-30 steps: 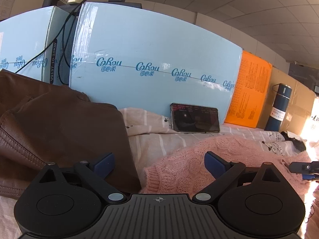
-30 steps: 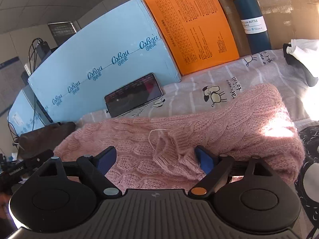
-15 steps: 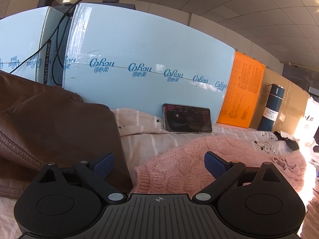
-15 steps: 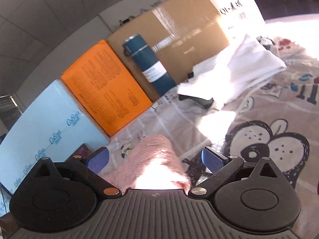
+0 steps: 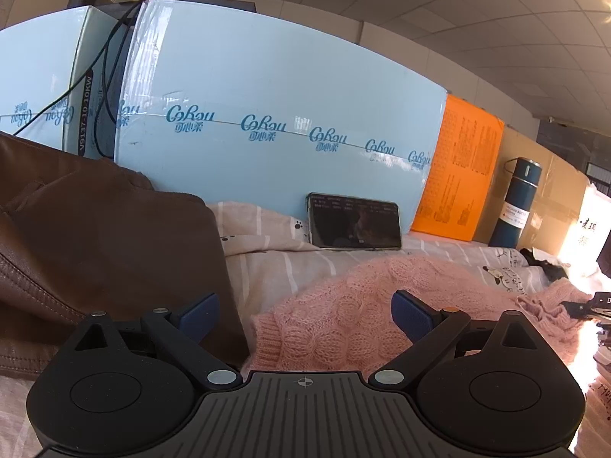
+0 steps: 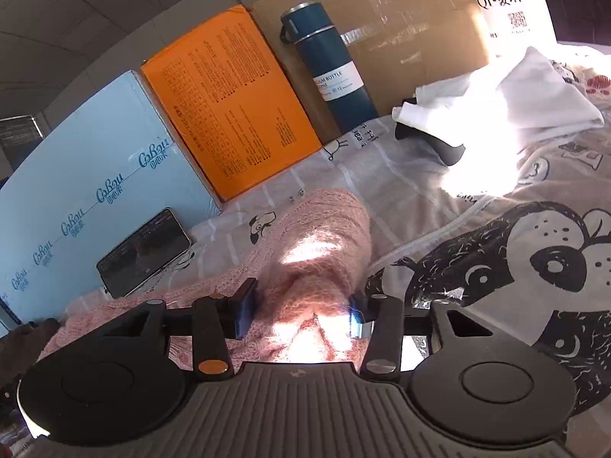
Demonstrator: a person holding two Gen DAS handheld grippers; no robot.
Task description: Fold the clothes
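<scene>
A pink knitted sweater [image 5: 362, 305] lies spread across a striped cartoon bedsheet [image 5: 267, 263]. My left gripper [image 5: 305, 313] hovers open over the sweater's left cuff end, with nothing between its blue pads. In the right wrist view, a bunched fold of the pink sweater [image 6: 324, 229] runs away from the camera. My right gripper [image 6: 301, 313] is shut on that fold, with a pad pressed into the knit on each side. The right gripper's tip [image 5: 599, 303] shows at the far right edge of the left wrist view.
A brown leather jacket [image 5: 95, 252] lies left of the sweater. A phone [image 5: 355, 225] leans on light blue boxes [image 5: 267, 95]; beside them stand an orange box [image 6: 229, 107] and a blue bottle [image 6: 332, 72]. A white cloth [image 6: 515, 91] over a black item [image 6: 443, 145] lies at the right.
My right gripper swung to the sweater's right end, then closed its open fingers onto a bunch of knit. The left gripper stayed open and shifted only slightly.
</scene>
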